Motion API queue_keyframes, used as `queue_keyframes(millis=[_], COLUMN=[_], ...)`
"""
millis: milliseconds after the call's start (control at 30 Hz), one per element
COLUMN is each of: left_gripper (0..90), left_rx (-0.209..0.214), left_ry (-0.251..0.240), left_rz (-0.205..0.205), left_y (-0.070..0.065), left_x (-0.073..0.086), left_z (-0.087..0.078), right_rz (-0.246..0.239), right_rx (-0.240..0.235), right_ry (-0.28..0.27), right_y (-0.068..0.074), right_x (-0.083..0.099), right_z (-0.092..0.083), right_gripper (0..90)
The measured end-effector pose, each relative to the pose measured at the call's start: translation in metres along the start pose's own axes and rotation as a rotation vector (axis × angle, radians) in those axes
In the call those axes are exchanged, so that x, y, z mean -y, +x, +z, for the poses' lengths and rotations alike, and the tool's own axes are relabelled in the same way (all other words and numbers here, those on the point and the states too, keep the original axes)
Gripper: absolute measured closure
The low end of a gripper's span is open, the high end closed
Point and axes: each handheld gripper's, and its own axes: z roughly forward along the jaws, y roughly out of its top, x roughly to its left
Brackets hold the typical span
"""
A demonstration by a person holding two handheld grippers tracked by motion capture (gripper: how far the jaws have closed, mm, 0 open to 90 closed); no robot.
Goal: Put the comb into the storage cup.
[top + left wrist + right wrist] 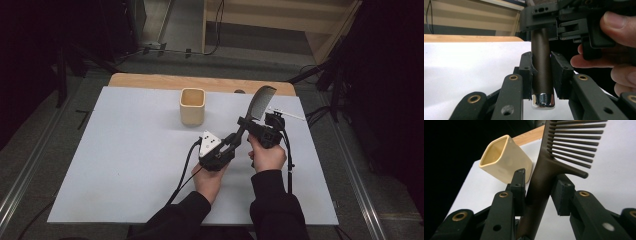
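Above the white surface, we are holding a dark brown wide-toothed comb upright, left tongs and right tongs both clamping its handle, seemingly aiming for the cream square cup.

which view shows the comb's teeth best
The right gripper view: the teeth of the comb fan out close up, each one distinct. The high view shows the whole comb held above the table, teeth too small to separate. The left gripper view shows its handle and chrome end cap.
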Motion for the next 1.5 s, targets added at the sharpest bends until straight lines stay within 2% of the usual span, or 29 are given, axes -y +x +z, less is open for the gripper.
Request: queue_keyframes(millis=[433,533,600,767,867,1033,1133,1267,1400,1500], left_gripper=[72.5,72.4,72.3,71.7,67.1,60.4,57.9,57.2,55.4,55.3], left_rx=[0.009,0.016,0.017,0.025,0.031,0.024,0.024,0.042,0.057,0.075], left_ry=[0.004,0.003,0.004,0.016,0.022,0.073,0.086,0.098,0.120,0.157], left_rz=[-0.007,-0.021,-0.007,-0.017,-0.018,-0.029,-0.022,-0.035,-0.036,-0.047], left_y=[0.001,0.001,0.001,0.001,0.001,0.003,0.003,0.003,0.005,0.006], left_x=[0.001,0.001,0.000,0.000,-0.001,0.000,-0.001,-0.004,-0.008,-0.010], left_z=[-0.001,-0.001,-0.002,-0.002,-0.003,-0.003,-0.003,-0.005,-0.006,-0.006], right_rz=[0.068,0.078,0.088,0.084,0.074,0.064,0.058,0.019,0.009,-0.002], right_rx=[-0.045,-0.054,-0.063,-0.070,-0.063,-0.059,-0.052,-0.039,-0.023,-0.014], right_ry=[0.018,0.017,0.018,0.014,0.011,0.006,0.013,0.019,0.026,0.027], right_y=[-0.004,-0.005,-0.005,-0.004,-0.004,-0.005,-0.007,-0.007,-0.010,-0.012], right_x=[-0.001,-0.001,-0.001,-0.001,-0.001,-0.002,-0.002,0.000,-0.001,-0.001], right_z=[-0.001,-0.002,-0.002,-0.003,-0.003,-0.004,-0.004,-0.004,-0.002,-0.002], right_gripper=[68.4,69.0,69.2,69.6,69.9,70.0,70.0,70.1,70.1,70.0])
